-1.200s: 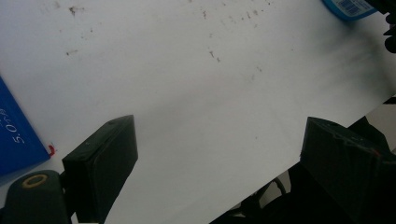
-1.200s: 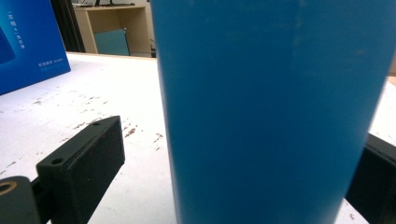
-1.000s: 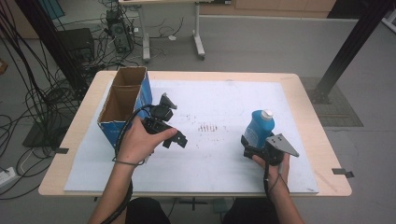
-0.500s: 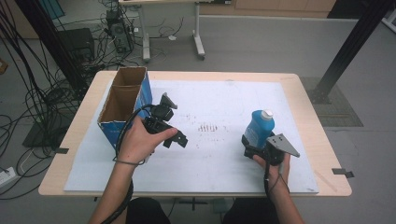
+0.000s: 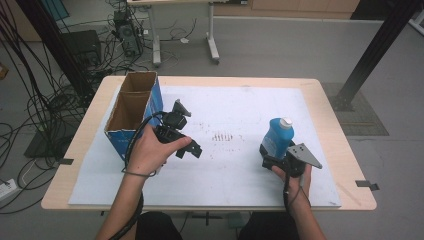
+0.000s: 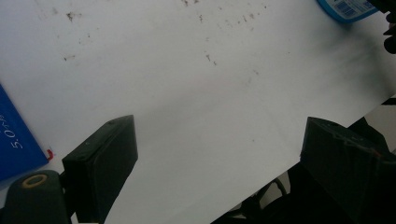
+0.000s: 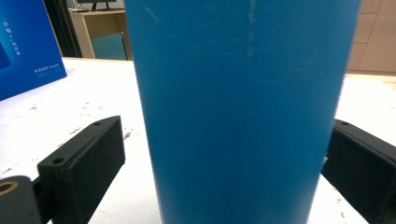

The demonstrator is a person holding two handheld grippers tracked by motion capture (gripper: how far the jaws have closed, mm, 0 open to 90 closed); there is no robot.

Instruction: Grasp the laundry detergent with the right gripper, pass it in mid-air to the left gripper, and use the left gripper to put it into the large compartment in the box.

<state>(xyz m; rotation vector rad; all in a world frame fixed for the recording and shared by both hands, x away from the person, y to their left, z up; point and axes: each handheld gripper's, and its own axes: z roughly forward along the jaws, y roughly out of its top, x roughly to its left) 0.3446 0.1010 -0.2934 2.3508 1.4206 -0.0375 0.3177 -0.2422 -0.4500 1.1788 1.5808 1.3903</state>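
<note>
Blue bottle between the right gripper's jaws, left gripper released over the white sheet

The blue bottle (image 5: pixel 276 137) with a white cap stands upright on the right part of the white-covered surface (image 5: pixel 235 100); the right gripper (image 5: pixel 272 159) has its jaws either side of it, the left jaw clearly apart from the bottle wall, so the grasp is not clenched. A white barcode label shows on the bottle in the left gripper view, too small to read. The left gripper (image 5: pixel 192 150) hovers released over bare sheet, just beside the open blue cardboard box (image 5: pixel 131 112), whose side bears pale print; only "5.0" can be read there.
</note>
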